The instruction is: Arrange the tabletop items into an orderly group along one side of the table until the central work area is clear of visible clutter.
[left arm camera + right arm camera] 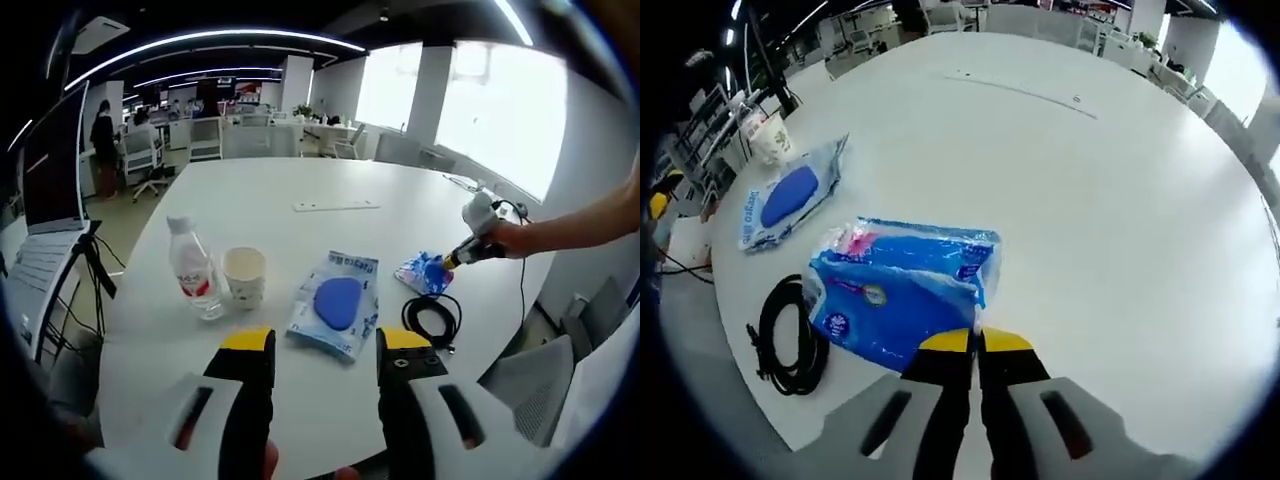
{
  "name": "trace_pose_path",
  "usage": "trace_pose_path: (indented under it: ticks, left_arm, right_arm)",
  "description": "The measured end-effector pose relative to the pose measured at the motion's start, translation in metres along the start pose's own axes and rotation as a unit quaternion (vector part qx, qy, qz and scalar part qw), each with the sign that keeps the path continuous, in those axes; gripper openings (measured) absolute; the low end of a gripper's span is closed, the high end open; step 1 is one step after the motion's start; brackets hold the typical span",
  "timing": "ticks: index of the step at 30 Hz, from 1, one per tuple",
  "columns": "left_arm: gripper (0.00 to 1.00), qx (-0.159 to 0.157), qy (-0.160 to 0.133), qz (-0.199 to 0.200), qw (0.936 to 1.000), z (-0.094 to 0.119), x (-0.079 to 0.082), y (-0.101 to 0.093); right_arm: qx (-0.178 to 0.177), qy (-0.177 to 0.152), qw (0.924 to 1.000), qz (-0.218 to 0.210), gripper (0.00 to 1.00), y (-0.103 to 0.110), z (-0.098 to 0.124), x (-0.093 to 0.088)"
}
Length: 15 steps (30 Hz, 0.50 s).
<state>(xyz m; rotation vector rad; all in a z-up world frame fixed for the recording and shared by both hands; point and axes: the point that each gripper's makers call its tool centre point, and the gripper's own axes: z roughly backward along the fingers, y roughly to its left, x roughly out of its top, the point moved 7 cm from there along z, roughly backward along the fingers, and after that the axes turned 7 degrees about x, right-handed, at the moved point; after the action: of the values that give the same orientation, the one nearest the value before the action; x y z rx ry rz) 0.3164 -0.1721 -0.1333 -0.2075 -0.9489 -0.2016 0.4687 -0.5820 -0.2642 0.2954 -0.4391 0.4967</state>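
The right gripper (975,342) pinches the near edge of the blue tissue pack (902,290), which lies just ahead of its closed jaws; keep it low and slide it beside the coiled cable (788,335). The left gripper (327,342) hangs wide open.

The left gripper (325,350) has two black jaws with yellow tips. Each jaw sits in a big white-grey shell. Each shell has a long dark slot in it, and there is a small red mark in the left slot.

The right gripper (975,342) looks the same: black jaws, yellow tips, grey shells with dark slots. From the left gripper view it (452,262) is small, with a yellow tip, a dark body and a round white part on top. A hand (512,238) grips it, and the arm (585,222) behind is bare, with no sleeve.
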Motion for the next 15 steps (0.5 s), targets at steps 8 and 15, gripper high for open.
trace_pose_path:
  ticks: [8, 15]
  left_arm:
    - [0.39, -0.005, 0.001, -0.004, 1.0, -0.003, 0.002, -0.004]
    - [0.39, -0.001, 0.002, -0.002, 1.0, -0.003, 0.002, 0.001]
  right_arm:
    - [-0.022, -0.023, 0.999, -0.031, 0.0, -0.019, -0.014, 0.018]
    - [-0.017, -0.053, 0.9948, -0.085, 0.0, -0.025, -0.02, 0.041]
